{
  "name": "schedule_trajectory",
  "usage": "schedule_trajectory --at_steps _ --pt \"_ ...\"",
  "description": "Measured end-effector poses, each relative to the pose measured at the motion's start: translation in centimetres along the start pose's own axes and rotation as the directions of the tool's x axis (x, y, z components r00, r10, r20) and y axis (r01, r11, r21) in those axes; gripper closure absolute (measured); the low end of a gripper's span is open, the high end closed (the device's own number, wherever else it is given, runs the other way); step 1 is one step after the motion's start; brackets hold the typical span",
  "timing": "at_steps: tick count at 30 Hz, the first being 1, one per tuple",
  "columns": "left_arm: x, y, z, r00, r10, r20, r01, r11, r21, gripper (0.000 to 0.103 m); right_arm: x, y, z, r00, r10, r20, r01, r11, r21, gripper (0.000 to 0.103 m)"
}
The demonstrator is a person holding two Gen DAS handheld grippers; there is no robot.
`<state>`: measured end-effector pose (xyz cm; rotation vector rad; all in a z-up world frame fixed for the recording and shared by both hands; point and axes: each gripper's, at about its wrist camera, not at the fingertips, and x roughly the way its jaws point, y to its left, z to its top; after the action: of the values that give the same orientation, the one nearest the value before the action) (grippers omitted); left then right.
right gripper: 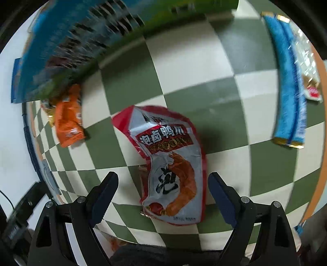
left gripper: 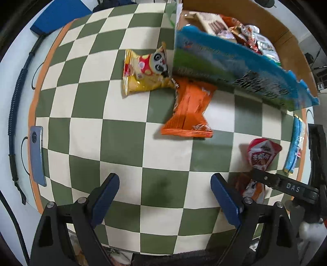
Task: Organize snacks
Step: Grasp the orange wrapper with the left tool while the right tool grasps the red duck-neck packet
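A red-and-silver snack pouch [right gripper: 171, 163] lies on the checkered cloth, between the open fingers of my right gripper [right gripper: 163, 184]; it also shows in the left wrist view [left gripper: 262, 153]. My left gripper [left gripper: 165, 184] is open and empty over bare cloth. An orange packet [left gripper: 190, 108] and a yellow panda packet [left gripper: 146, 71] lie by the cardboard box [left gripper: 235, 63], which holds several snacks. The orange packet also shows in the right wrist view [right gripper: 68, 118]. A blue packet [right gripper: 290, 81] lies at the right.
A phone [left gripper: 36, 155] and a coiled cable [left gripper: 15, 98] lie along the left edge of the table. A blue book [left gripper: 59, 16] sits at the far left. The right gripper's arm [left gripper: 286, 186] reaches in at lower right.
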<state>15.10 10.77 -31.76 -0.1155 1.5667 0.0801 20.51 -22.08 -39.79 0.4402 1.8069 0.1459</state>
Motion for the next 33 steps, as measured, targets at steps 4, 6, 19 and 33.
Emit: schedule_trajectory --at_steps 4,6,19,33 --pt "0.7 0.5 0.8 1.000 0.004 -0.006 -0.004 1.000 -0.009 0.012 1.7 0.0 0.1 0.998 -0.062 -0.030 0.063 0.998 0.009 0.011" --pt "0.8 0.7 1.4 1.000 -0.003 -0.004 0.003 1.000 -0.014 0.012 1.9 0.5 0.3 0.994 -0.104 -0.030 0.104 0.995 -0.005 0.014" --pt "3.6 -3.0 8.5 0.999 0.037 -0.031 -0.034 0.997 0.071 0.012 0.5 0.8 -2.1 0.987 -0.152 0.046 0.153 0.988 -0.022 0.048" --pt "6.9 -6.4 10.5 0.991 0.118 -0.061 -0.106 0.980 0.167 0.067 -1.4 -0.1 -1.2 0.992 -0.110 0.063 0.113 0.993 -0.037 0.051"
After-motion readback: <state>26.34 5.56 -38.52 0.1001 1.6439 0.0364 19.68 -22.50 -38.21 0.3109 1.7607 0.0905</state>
